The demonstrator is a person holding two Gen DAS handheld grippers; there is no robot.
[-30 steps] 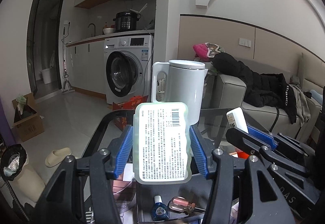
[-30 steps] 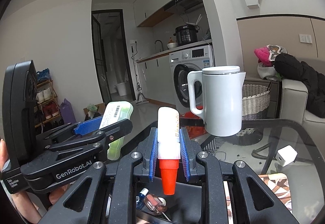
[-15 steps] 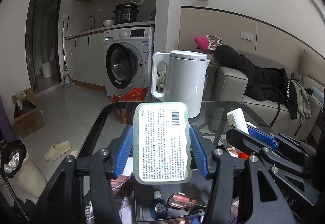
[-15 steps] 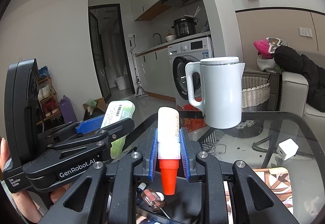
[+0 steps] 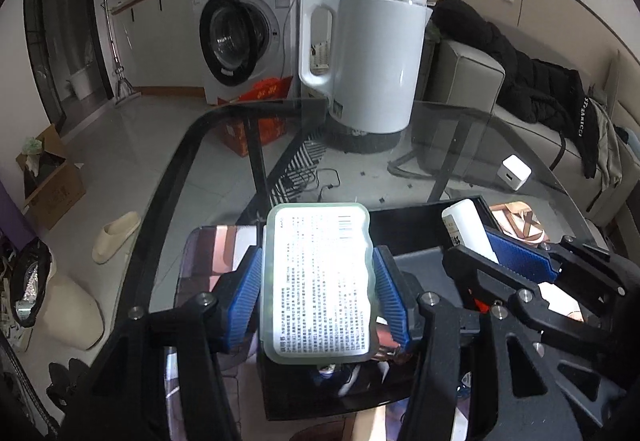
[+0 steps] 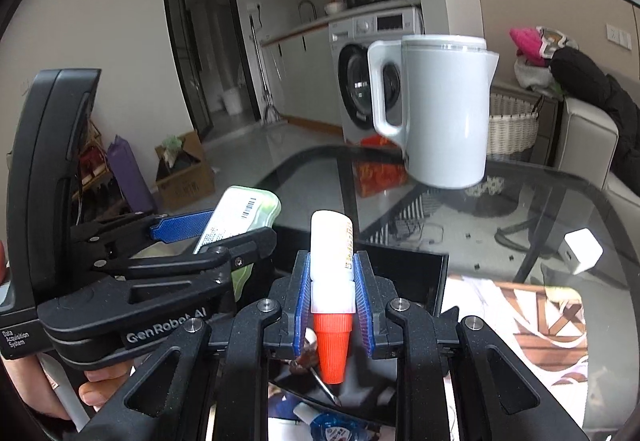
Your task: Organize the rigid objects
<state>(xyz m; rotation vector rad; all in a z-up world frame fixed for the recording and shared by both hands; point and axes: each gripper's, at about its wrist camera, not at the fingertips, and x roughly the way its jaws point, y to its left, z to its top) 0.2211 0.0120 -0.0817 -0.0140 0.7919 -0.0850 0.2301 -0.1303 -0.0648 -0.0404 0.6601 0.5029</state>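
Task abt halfway: pale green box [image 5: 318,283] gripped by left tongs [image 5: 318,297] & white tube [image 6: 331,253] by right tongs [image 6: 331,305], both held over black tray [image 5: 404,229], not yet dropped in w/ small bottles [image 6: 326,423].

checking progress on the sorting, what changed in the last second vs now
Both grippers tipped downward toward the black tray; the kettle rose in both views and more glass tabletop shows. Unchanged: left gripper clamps the pale green labelled pack, right gripper clamps the white tube with orange cap.

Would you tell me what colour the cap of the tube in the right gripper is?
Orange-red, below a white tube; the cap shows best in the right wrist view.
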